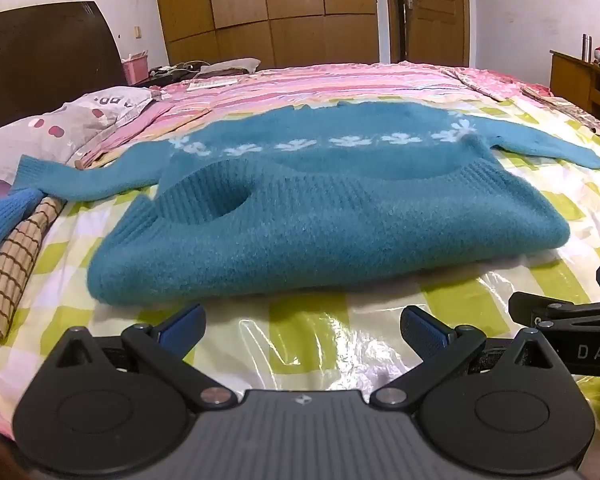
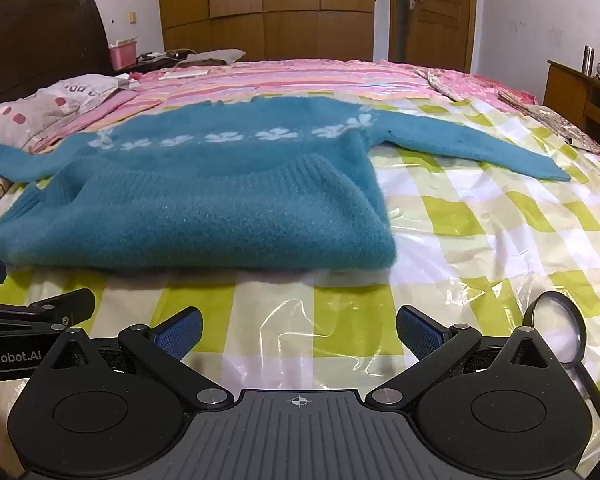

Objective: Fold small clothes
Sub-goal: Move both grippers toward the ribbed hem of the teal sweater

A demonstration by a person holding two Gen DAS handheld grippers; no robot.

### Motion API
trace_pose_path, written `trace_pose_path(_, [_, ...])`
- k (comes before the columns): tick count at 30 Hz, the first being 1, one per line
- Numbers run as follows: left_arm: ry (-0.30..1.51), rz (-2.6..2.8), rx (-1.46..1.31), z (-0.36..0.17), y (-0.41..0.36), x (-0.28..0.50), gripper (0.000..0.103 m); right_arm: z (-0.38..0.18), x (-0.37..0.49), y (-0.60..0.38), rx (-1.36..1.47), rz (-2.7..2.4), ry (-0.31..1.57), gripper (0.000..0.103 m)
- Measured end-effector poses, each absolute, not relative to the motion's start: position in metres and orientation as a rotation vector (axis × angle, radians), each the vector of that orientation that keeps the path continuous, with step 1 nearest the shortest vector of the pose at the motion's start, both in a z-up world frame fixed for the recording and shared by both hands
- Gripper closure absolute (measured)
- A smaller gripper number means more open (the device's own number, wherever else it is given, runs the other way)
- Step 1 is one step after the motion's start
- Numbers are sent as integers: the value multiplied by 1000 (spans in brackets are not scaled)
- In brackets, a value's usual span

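Both grippers, left [image 1: 302,330] and right [image 2: 299,330], tilt down before the sweater [image 1: 300,216], jaws wide apart.

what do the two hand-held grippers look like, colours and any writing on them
Both match. The left hand-held gripper and the right hand-held gripper each have a grey ribbed body with a small crosshair mark, two round black housings, black link arms with silver pivot pins, and blue textured finger pads. White lettering runs along the sides, only partly readable: "DAS" on one, "enRobot.AI" on the other. No cables or sleeves show.

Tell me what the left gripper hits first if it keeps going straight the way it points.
Likely the plastic-covered checked sheet just short of the teal sweater; the open left gripper tilts downward, though depth is unclear.
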State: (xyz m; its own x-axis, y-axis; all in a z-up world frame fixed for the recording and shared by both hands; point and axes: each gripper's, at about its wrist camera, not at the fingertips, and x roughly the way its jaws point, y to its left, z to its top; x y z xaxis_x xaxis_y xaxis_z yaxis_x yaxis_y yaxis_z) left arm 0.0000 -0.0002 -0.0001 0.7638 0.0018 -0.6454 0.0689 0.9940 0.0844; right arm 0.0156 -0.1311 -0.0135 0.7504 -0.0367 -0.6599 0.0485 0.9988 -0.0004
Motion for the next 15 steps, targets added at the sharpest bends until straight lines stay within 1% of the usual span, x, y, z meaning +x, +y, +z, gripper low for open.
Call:
trace_pose_path(7, [713, -43, 100, -1, -3, -2, 0, -12, 14, -130, 12, -49, 725, 0])
trace_pose_path(15, [767, -42, 85, -11, 1, 1, 0, -18, 20, -128, 0, -44, 746, 0])
